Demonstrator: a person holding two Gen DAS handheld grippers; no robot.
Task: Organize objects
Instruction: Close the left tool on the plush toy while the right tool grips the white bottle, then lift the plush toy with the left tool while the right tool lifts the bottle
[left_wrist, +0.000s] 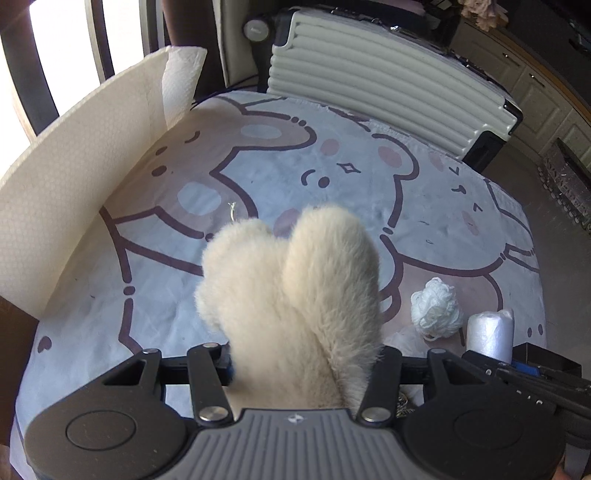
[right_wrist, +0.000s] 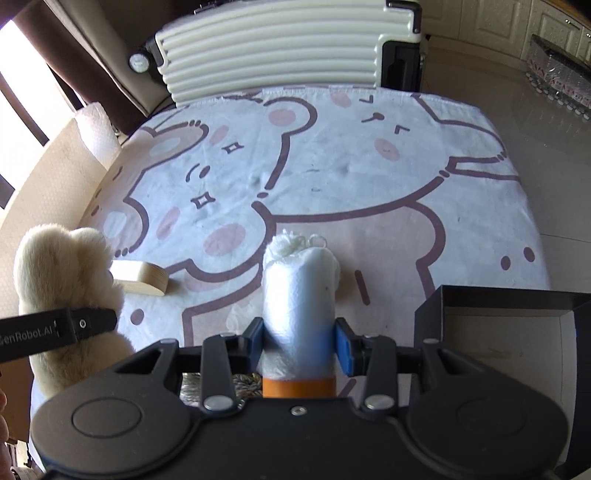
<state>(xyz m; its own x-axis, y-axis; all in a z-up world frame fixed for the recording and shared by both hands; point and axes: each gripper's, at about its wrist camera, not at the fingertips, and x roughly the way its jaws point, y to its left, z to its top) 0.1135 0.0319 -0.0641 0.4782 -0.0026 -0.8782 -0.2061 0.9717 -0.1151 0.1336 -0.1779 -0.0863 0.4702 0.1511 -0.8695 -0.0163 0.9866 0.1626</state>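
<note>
Left gripper (left_wrist: 295, 369) clamps cream plush toy (left_wrist: 291, 295); right gripper (right_wrist: 299, 339) clamps white roll (right_wrist: 299, 291); both above the cloth's near edge. Yarn ball (left_wrist: 436, 314), wooden block (right_wrist: 142, 282) remain out; black box (right_wrist: 498, 332) looks empty.

Work surface is covered by a pale cloth (right_wrist: 332, 177) printed with cartoon bears. A ribbed cream hard-shell suitcase (right_wrist: 280, 48) lies at its far edge. Left side: dark brown curtains (right_wrist: 74, 55) and a bright window (left_wrist: 51, 48) (blown out, strong daylight). Right side: glossy beige tile floor (right_wrist: 535, 122) and cream panelled cabinets (left_wrist: 535, 88) along the wall.
</note>
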